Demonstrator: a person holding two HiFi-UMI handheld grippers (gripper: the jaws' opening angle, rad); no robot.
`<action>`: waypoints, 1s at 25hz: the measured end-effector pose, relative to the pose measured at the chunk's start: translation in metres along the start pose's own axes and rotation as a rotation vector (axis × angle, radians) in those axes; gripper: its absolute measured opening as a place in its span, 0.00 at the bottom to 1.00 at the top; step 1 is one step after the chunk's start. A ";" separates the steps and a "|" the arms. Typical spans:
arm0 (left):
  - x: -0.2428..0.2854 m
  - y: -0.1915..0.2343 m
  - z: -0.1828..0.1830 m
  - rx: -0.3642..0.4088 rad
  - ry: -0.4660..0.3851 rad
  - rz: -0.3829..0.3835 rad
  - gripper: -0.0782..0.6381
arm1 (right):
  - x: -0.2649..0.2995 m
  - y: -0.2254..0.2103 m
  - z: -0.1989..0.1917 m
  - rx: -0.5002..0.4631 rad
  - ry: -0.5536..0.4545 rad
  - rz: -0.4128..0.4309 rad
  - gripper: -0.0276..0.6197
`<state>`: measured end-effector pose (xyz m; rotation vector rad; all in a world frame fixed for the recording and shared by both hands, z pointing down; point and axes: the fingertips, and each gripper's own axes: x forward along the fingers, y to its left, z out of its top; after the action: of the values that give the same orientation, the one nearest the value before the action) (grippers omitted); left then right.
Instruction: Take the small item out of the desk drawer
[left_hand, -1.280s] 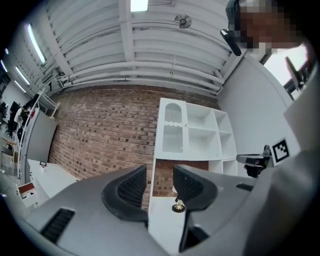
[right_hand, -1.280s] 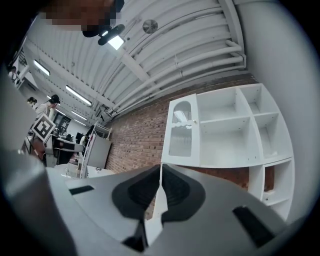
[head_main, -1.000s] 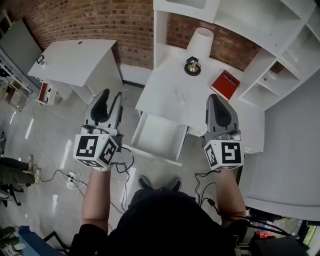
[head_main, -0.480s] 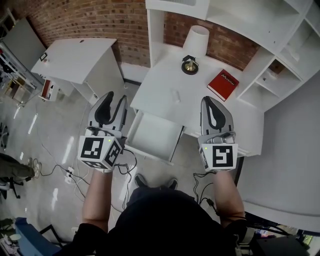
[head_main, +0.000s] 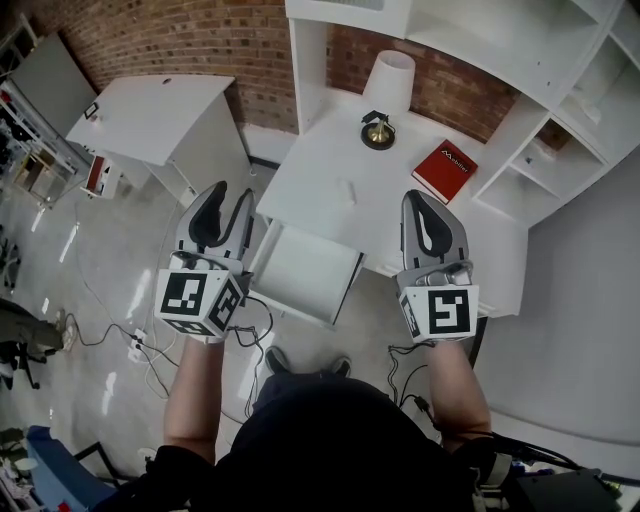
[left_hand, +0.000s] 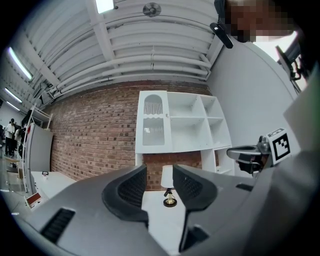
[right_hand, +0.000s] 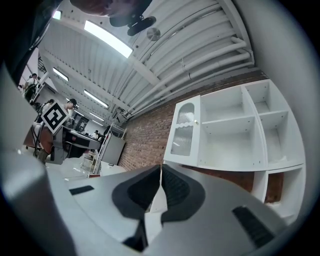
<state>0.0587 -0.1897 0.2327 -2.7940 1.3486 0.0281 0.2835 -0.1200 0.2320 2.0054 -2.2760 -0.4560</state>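
Note:
The white desk (head_main: 320, 165) has its drawer (head_main: 305, 272) pulled open, and I see nothing inside it. A small pale item (head_main: 347, 190) lies on the desk top, too small to tell what it is. My left gripper (head_main: 225, 203) hangs open and empty left of the drawer, over the floor. My right gripper (head_main: 421, 203) is shut and empty, over the desk's right front corner. In the left gripper view the jaws (left_hand: 160, 182) stand apart and frame the distant lamp. In the right gripper view the jaws (right_hand: 160, 175) meet with nothing between them.
A white lamp (head_main: 389, 82) with a brass base and a red book (head_main: 445, 170) stand on the desk. White shelving (head_main: 540, 170) runs along the right, and a brick wall (head_main: 190, 40) is behind. Another white table (head_main: 150, 115) stands at left, with cables (head_main: 140, 350) on the floor.
The head view has shifted a little, so the desk sits slightly higher and further left. Both grippers keep nearly the same places and jaw states.

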 end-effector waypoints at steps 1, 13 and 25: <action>0.001 -0.002 -0.002 0.001 0.003 0.002 0.33 | -0.001 -0.002 -0.001 0.005 0.000 0.001 0.06; 0.001 -0.019 -0.009 0.002 0.026 0.009 0.33 | -0.013 -0.013 -0.002 0.024 -0.010 0.017 0.05; -0.002 -0.034 -0.016 0.002 0.038 0.012 0.33 | -0.027 -0.024 -0.006 0.036 -0.018 0.011 0.05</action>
<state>0.0843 -0.1675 0.2494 -2.7986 1.3732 -0.0252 0.3115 -0.0972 0.2348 2.0119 -2.3206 -0.4371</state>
